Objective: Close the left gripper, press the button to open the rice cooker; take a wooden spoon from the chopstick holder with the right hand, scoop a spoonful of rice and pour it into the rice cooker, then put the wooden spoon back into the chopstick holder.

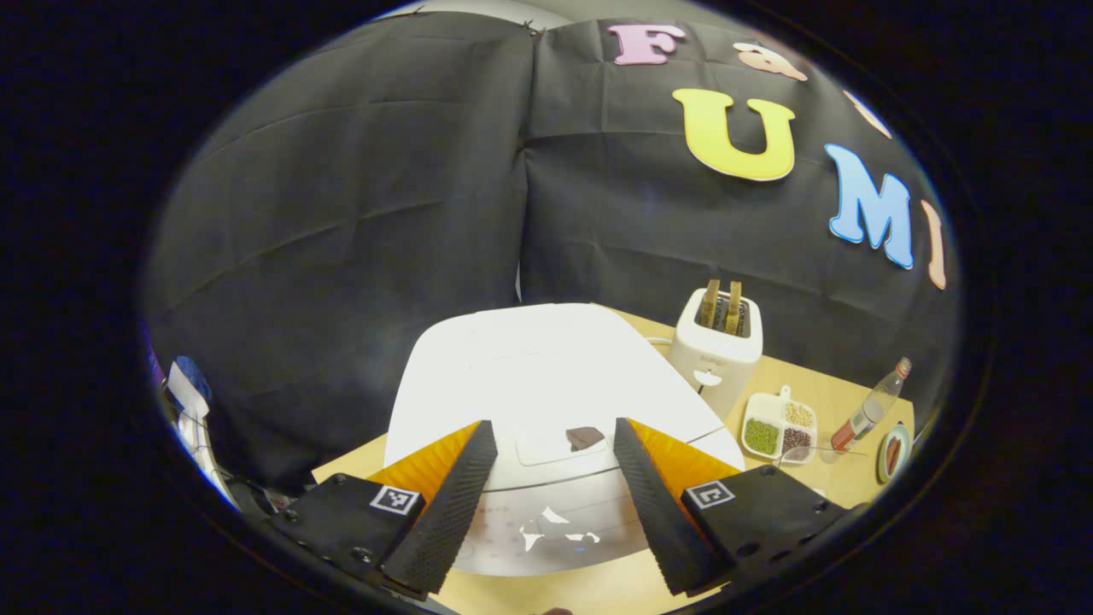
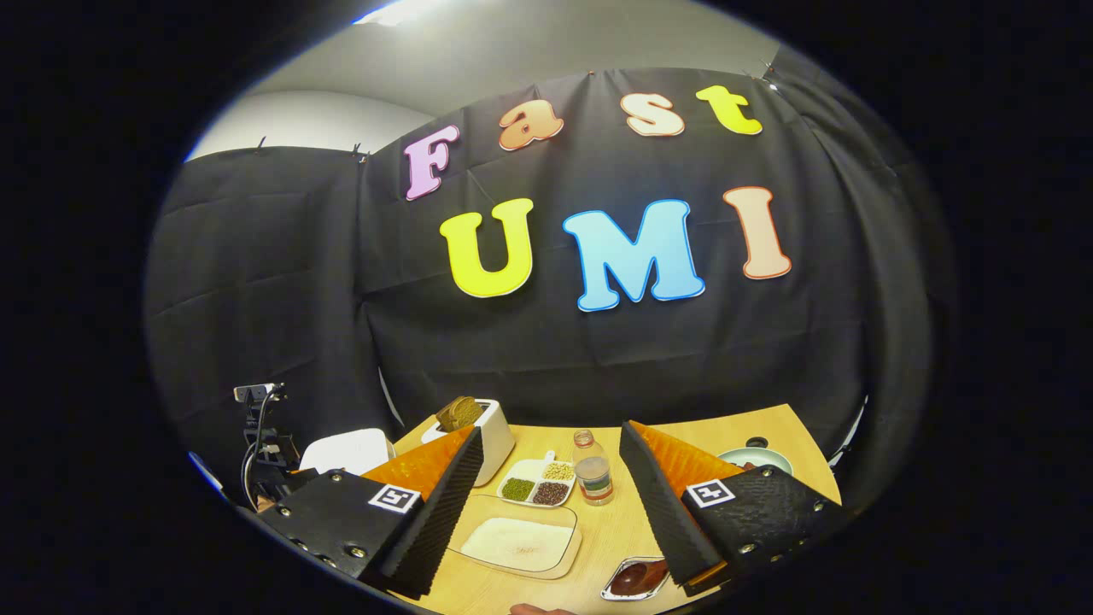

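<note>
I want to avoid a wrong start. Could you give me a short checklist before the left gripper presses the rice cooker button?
1. Left gripper closed for pressing: not ok, jaws stand open.
2. Rice cooker lid shut, in front of the left gripper: ok.
3. Open button between the fingers' line: ok.
4. Right gripper free: ok, open and empty.
5. Tray of rice on the table: ok.
6. Chopstick holder with spoon located: cannot tell.

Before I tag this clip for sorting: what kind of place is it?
Likely a mock kitchen counter in a recording booth: a rice cooker, a toaster holding bread and a divided dish of beans share a wooden table.
</note>
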`<state>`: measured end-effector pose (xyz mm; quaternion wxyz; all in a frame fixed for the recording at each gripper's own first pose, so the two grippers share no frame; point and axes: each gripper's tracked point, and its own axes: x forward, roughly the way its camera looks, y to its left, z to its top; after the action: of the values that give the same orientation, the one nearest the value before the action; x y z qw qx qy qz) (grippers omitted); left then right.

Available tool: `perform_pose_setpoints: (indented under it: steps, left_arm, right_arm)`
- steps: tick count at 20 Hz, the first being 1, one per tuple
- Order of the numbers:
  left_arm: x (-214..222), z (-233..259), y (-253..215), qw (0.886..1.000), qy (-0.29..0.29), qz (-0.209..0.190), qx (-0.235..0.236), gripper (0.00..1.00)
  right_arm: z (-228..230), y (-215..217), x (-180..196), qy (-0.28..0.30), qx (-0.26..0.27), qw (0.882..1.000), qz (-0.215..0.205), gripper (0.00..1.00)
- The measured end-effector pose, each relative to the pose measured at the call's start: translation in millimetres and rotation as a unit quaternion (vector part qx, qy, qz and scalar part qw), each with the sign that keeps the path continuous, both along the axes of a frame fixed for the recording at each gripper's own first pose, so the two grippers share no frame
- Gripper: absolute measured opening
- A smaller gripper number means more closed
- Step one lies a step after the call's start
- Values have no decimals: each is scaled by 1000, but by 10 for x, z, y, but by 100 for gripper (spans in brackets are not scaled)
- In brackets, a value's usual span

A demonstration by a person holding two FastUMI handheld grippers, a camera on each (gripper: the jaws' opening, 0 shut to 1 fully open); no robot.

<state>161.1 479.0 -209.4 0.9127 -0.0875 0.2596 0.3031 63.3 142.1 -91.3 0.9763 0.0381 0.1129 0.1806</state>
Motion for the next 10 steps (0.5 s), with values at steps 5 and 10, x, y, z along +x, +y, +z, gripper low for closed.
perform_pose_setpoints:
  steps: [5, 10]
  left_arm:
    - [-24, -11, -11, 1000, -1, 2, -5, 99]
    - [-10, 67, 5, 1000, -15, -3, -18, 98]
  right_arm:
    - [-10, 112, -39, 2, 2, 1000, 17, 98]
    - [-20, -1, -63, 1, 3, 1000, 11, 98]
